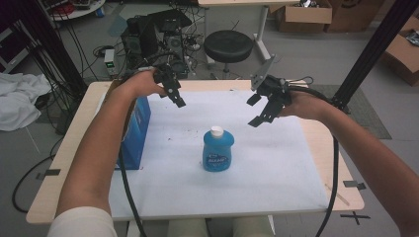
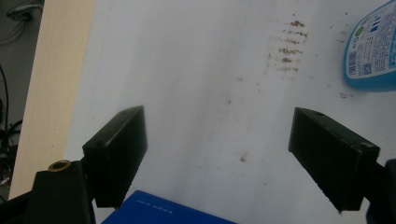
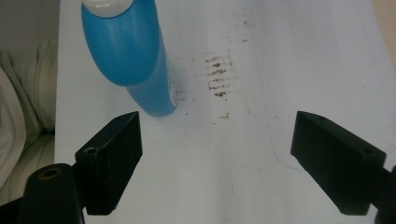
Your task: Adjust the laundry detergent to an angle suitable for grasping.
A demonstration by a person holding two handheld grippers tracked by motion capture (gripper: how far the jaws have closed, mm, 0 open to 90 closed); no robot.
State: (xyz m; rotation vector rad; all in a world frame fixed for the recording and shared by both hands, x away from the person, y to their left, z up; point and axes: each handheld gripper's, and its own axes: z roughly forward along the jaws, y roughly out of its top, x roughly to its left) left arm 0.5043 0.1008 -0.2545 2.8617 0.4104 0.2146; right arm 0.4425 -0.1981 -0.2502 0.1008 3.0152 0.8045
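Both pairs of jaws stand wide apart with nothing between them. From above, the left gripper [image 1: 174, 94] hangs in the air over the far left part of the white sheet [image 1: 276, 163] that covers the wooden table [image 1: 59, 173], its jaws pointing down and toward the middle; the right gripper [image 1: 264, 106] hangs over the far right part, tilted the same way toward the middle. Between them and nearer the person, the blue bottle [image 1: 218, 150] stands upright on the sheet with its white cap [image 1: 216, 131] on top and a label on its front, well apart from either gripper. A blue box [image 1: 136, 133] stands at the left edge of the sheet, just below the person's left forearm. In the left gripper view the bottle's labelled side [image 2: 371, 51] shows at the upper right corner, beyond the right jaw, and a corner of the blue box [image 2: 159, 212] sits at the bottom between the jaws. In the right gripper view the bottle [image 3: 133, 56] rises at the upper left, beyond the left jaw and clear of it. Brown smudges [image 3: 218, 77] mark the sheet beside the bottle.
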